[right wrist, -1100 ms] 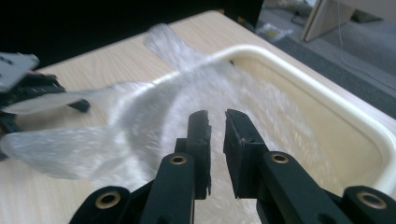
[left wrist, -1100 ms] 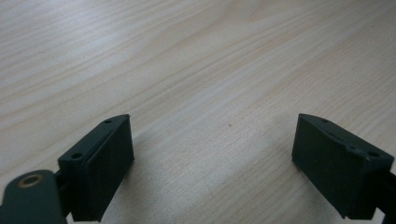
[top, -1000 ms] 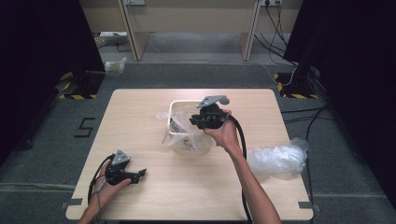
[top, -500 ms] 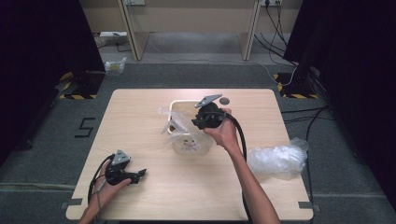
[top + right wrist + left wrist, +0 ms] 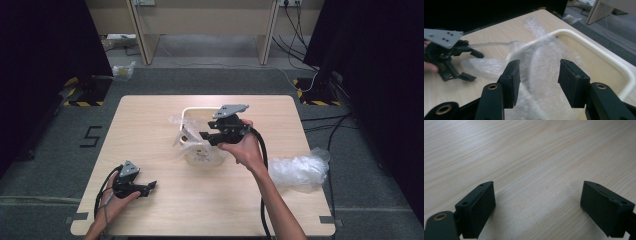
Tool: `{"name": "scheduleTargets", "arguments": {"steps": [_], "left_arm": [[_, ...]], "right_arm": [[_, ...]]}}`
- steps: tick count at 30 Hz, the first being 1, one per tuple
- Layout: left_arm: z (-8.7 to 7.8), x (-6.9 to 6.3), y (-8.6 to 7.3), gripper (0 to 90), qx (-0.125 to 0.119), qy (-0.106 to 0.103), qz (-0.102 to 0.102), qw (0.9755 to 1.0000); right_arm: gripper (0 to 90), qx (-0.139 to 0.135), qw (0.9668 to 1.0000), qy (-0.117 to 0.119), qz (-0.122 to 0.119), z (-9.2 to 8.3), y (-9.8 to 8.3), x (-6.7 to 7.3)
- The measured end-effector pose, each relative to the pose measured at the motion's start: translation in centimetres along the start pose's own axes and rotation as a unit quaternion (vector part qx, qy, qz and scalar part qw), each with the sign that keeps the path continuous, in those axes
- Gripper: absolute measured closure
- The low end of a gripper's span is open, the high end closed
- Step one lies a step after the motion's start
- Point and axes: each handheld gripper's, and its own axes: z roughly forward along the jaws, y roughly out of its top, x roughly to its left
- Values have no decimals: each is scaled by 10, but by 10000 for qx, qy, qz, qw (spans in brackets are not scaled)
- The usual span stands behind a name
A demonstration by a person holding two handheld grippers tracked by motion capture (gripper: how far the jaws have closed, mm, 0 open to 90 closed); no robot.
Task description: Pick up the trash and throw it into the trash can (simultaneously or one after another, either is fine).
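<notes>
A cream tray (image 5: 192, 110) stands at the table's middle, with a sheet of clear bubble wrap (image 5: 186, 134) draped over its left rim. My right gripper (image 5: 205, 138) hovers just above the tray, pointing left. Its jaws have just been opening. In the right gripper view the right gripper (image 5: 537, 68) stands open; the bubble wrap (image 5: 537, 47) lies loose beyond the pads, untouched, and hangs over the tray rim (image 5: 599, 51). My left gripper (image 5: 149, 186) rests on the table near the front left corner. In its own view the left gripper (image 5: 537, 192) is wide open over bare wood.
A crumpled bundle of clear plastic (image 5: 299, 170) lies at the table's right edge. Cables trail from both grippers toward the front edge. The left gripper (image 5: 449, 57) is in the right gripper view, far left. Dark curtains flank the table.
The right gripper's jaws have opened and the hand has lifted slightly over the tray. The bubble wrap has settled on the tray's left side. The left gripper has stayed put.
</notes>
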Motion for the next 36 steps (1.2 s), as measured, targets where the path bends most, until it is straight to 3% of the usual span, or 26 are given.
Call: {"name": "scheduleTargets", "arguments": {"steps": [4,9,14,18,20,26,30,33,36], "left_arm": [[0,0,0,116,-1,0,0,10000],[0,0,0,116,-1,0,-1,10000],[0,0,0,116,-2,0,-4,10000],[0,0,0,116,-2,0,-5,10000],[0,0,0,116,-2,0,-4,10000],[0,0,0,116,-2,0,-4,10000],[0,0,0,116,-2,1,-5,10000],[0,0,0,116,-3,-1,-4,10000],[0,0,0,116,-2,0,-5,10000]], "right_arm": [[490,100,9998,155,-103,3,-3,11],[483,353,9992,184,-104,15,-8,12],[646,516,9985,169,46,26,-10,1],[708,443,9987,116,227,29,-9,-12],[715,580,9981,-2,227,32,-8,-15],[717,975,9944,-402,101,43,-8,-19],[697,1180,9924,-350,26,48,-9,-18],[644,1167,9925,-347,45,48,-9,-17],[570,899,9951,-390,143,41,-7,-18]]}}
